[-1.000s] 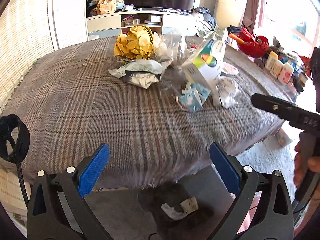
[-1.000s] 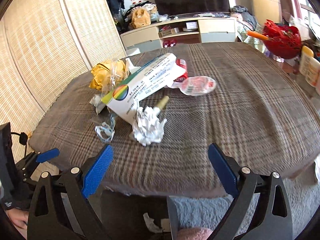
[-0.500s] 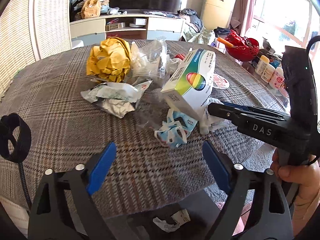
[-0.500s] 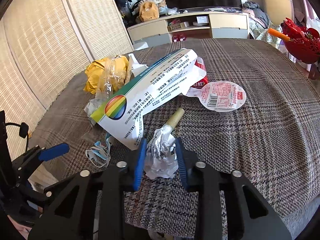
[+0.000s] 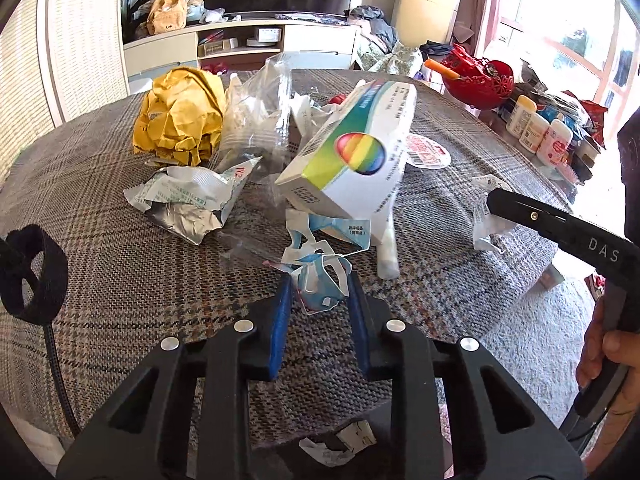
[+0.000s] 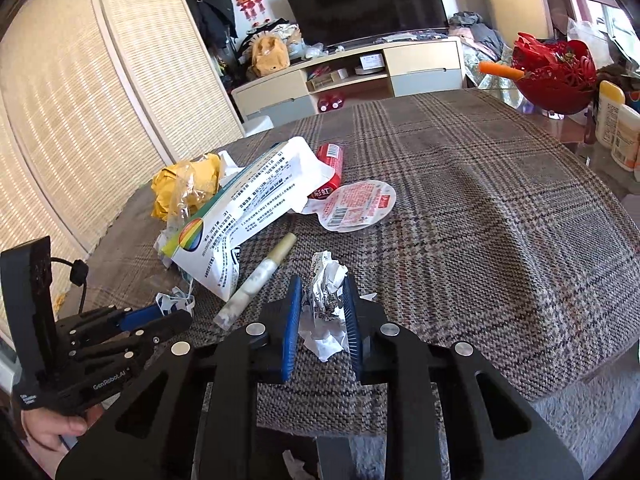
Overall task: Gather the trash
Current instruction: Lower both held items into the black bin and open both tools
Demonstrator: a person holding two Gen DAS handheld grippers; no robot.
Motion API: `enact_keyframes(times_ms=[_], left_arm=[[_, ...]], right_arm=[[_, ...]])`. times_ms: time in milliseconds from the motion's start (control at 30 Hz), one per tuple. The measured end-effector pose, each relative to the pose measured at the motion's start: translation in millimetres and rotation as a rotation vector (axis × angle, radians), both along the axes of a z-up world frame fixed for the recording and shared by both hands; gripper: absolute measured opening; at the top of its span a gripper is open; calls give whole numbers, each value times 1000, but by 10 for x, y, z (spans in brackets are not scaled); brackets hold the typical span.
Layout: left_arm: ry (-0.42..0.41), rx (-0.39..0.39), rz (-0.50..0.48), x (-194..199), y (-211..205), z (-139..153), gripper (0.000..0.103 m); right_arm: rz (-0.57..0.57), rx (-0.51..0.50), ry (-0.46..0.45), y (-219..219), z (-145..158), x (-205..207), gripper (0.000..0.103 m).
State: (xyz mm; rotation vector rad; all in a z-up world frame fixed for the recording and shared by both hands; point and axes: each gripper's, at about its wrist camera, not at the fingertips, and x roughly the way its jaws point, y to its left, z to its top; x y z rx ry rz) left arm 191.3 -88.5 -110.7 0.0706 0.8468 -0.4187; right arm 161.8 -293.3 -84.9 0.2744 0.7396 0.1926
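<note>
Crumpled paper wad (image 6: 325, 312) we're pinching w/ right gripper (image 6: 322, 316), left gripper (image 5: 318, 294) closing on blue wrapper (image 5: 320, 284), thin scraps prob slipping on lift.

Table (image 5: 100, 280) holds a trash pile. Carton (image 5: 352, 160) tilted at the centre; crumpled paper ball (image 5: 180, 120) behind-left, clear plastic bag (image 5: 256, 112) between them. Foil wrapper (image 5: 188, 208) left of the carton, round lid (image 5: 426, 152) right of it, can (image 6: 331, 162) behind. Tube (image 6: 256, 280) in front of the carton. Torn wrapper (image 5: 320, 280) between left gripper (image 5: 318, 300) jaws, closing — crumpled paper (image 6: 326, 308) between right gripper (image 6: 322, 312) jaws, closing. Bottles (image 5: 540, 132) and bowl (image 5: 480, 84) far right.
</note>
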Motion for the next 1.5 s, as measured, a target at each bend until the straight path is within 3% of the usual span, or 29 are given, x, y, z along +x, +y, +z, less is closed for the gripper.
enact_keyframes(times_ms=[300, 500, 767, 1000, 1300, 1500], left_arm=[[-65, 44, 10, -523, 56, 195, 25], [-90, 31, 33, -926, 221, 284, 26], [-90, 41, 41, -1353, 404, 231, 26], [-16, 40, 56, -1505, 542, -116, 26], [117, 56, 52, -1523, 562, -705, 26], [220, 57, 51, -1495, 538, -1071, 26]], right_arm=[[20, -14, -20, 109, 100, -394, 23], [40, -40, -38, 262, 152, -755, 23], [76, -68, -17, 491, 30, -1118, 23], [88, -66, 56, 618, -326, -1288, 23], [135, -5, 221, 766, -954, -1272, 23], [144, 4, 297, 831, -1194, -1207, 23]])
